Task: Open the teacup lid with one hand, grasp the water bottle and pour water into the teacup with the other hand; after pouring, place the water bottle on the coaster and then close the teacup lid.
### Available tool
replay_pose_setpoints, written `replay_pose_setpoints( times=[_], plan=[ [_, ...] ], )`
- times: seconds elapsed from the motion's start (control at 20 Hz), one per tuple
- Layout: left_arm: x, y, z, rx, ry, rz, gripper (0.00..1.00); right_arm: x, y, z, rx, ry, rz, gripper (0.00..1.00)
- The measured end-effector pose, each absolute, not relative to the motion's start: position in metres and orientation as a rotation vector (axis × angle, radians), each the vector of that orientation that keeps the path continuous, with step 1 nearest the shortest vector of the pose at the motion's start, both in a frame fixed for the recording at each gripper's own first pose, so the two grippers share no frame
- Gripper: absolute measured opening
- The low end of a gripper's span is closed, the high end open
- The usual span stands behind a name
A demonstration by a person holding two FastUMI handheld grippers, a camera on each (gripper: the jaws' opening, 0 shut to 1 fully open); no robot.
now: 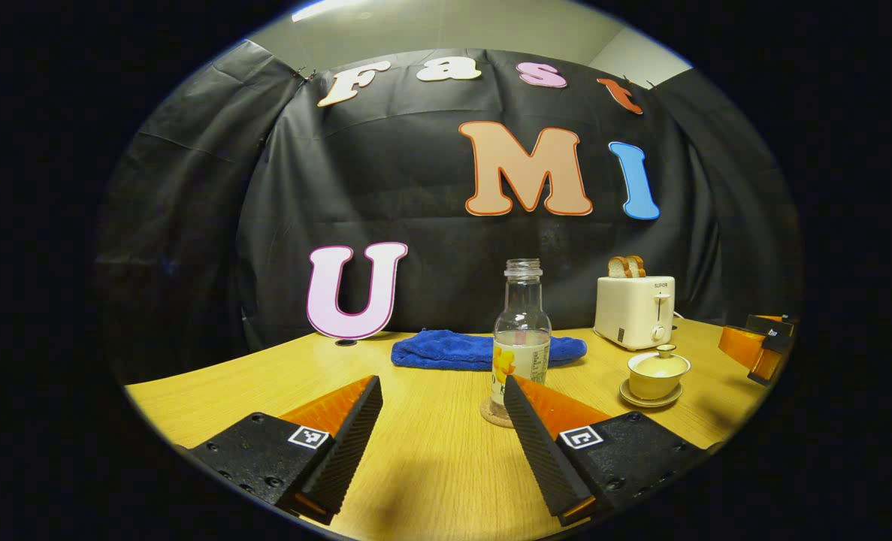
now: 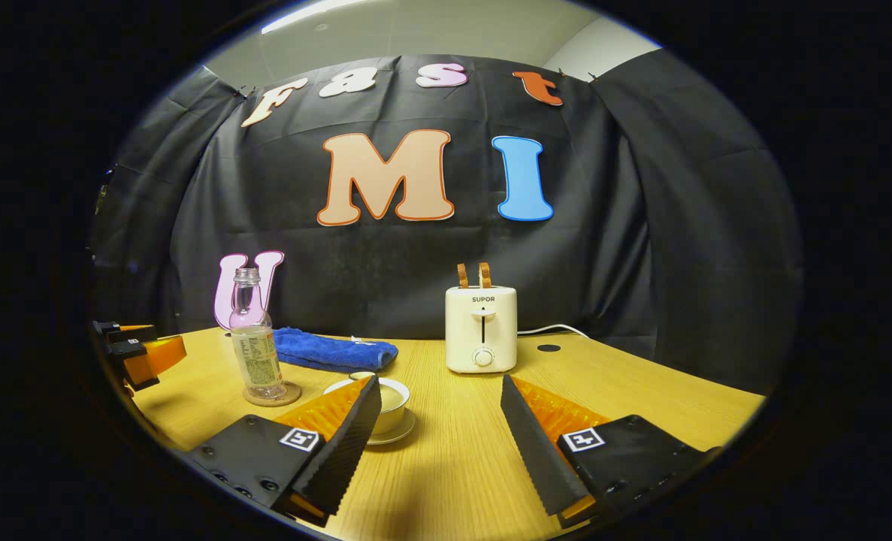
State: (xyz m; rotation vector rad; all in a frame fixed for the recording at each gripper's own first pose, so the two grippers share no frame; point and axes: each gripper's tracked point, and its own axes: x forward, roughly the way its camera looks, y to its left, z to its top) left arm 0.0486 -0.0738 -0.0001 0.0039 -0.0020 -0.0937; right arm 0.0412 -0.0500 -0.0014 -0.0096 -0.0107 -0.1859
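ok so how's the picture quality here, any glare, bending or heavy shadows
Left gripper view: sharp, table edge bent by the fisheye, soft shadow beside the teacup. Right gripper view: also sharp, ceiling light glare at top, bottle leaning from distortion.

The clear water bottle (image 1: 521, 330) bears a white label with a yellow flower. The teacup (image 1: 657, 374), its lid (image 1: 660, 363) and the toaster (image 2: 482, 329) are cream; the towel (image 1: 483, 350) is blue on the light wood-grain table (image 1: 430, 458).

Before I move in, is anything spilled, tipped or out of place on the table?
Nothing stands out. The water bottle stands upright, uncapped, on its coaster; the teacup sits lidded on its saucer; the table looks dry. Both grippers are open and apart from everything.
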Motion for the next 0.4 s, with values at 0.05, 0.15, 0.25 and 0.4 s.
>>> replay_pose_setpoints(
  times=[0.05, 0.15, 0.25, 0.4],
  plan=[
    [0.0482, -0.0738, 0.0005, 0.004, -0.002, -0.094, 0.95, 0.0415, -0.0496, -0.0018, -0.009, -0.011, -0.186, 0.96],
    [0.0489, -0.0734, 0.0012, 0.004, -0.003, -0.094, 0.95, 0.0417, -0.0498, -0.002, -0.009, -0.011, -0.185, 0.96],
    [0.0494, -0.0736, 0.0002, 0.004, -0.003, -0.094, 0.95, 0.0419, -0.0458, -0.0023, -0.009, -0.01, -0.171, 0.96],
    [0.0487, -0.0738, 0.0005, 0.004, -0.002, -0.094, 0.95, 0.0425, -0.0447, -0.002, -0.008, -0.009, -0.161, 0.96]
  ],
)
